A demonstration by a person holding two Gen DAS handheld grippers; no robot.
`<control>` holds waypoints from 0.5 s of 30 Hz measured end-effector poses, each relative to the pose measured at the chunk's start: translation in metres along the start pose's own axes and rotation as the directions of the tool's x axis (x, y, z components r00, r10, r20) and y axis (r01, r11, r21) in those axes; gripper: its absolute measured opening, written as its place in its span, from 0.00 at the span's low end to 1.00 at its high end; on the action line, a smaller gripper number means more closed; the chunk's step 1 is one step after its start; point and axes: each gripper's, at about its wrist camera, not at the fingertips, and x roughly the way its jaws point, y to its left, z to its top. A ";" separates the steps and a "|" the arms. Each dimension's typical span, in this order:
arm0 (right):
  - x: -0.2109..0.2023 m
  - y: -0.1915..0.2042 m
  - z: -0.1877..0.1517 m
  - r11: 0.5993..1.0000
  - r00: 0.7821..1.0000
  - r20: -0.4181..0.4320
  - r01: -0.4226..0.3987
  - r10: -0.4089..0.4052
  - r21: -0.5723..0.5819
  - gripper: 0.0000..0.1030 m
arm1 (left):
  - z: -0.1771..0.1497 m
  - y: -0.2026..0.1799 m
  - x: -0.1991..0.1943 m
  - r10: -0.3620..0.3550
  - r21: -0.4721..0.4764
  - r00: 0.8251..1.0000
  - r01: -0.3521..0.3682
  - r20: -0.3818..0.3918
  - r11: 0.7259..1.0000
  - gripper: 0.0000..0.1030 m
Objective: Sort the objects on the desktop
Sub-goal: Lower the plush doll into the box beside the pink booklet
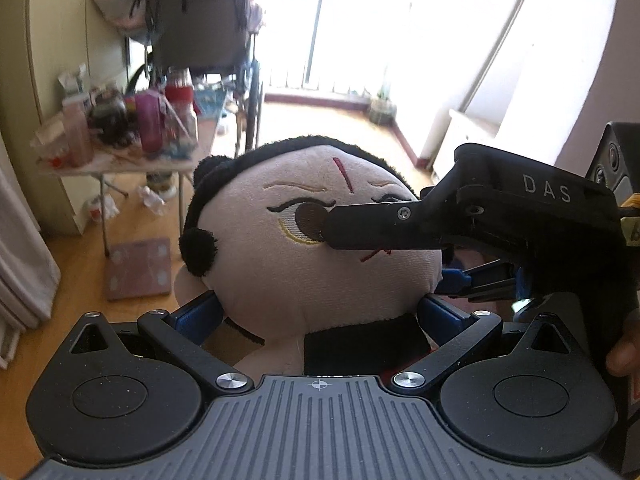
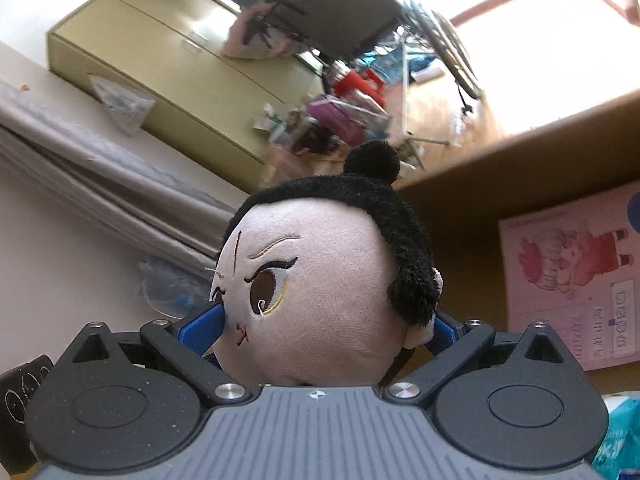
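Plush doll (image 1: 320,240): it is held up in the air, clear of any table, between both hand-held grippers; a pale embroidered face, black hair and a red mark on the forehead are shown.
Left hand-held gripper (image 1: 320,312): its blue pads (image 1: 198,314) are closed in against the doll at the neck, just under the head, one on each side; the doll is gripped there.
Right hand-held gripper (image 2: 328,326): its blue pads (image 2: 202,330) are pressed to the two sides of the doll's head (image 2: 316,288), at the cheek and behind the ear; the head is held between them.
Right gripper in the left view: its black body (image 1: 500,208) is seen reaching in from the right, across the doll's face.
Cardboard box (image 2: 520,184): a brown wall is seen behind the doll, with a pink printed sheet (image 2: 572,276) on it.
Background: a cluttered folding table (image 1: 120,148) and a wheelchair (image 1: 208,32) are seen on a wooden floor, well apart from the doll.
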 end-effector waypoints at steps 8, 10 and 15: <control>0.031 -0.032 -0.010 0.997 0.998 -0.055 0.027 -0.024 0.066 1.00 | -0.011 0.011 0.037 0.023 0.006 0.996 -0.022 -0.084 1.000 1.00; 0.038 -0.037 -0.012 0.996 0.997 -0.067 0.032 -0.026 0.087 1.00 | -0.012 0.011 0.042 0.035 0.011 0.994 -0.034 -0.100 0.999 1.00; 0.050 -0.045 -0.017 0.990 0.993 -0.093 0.076 -0.065 0.120 1.00 | -0.015 0.014 0.053 0.055 0.018 0.989 -0.053 -0.135 0.998 1.00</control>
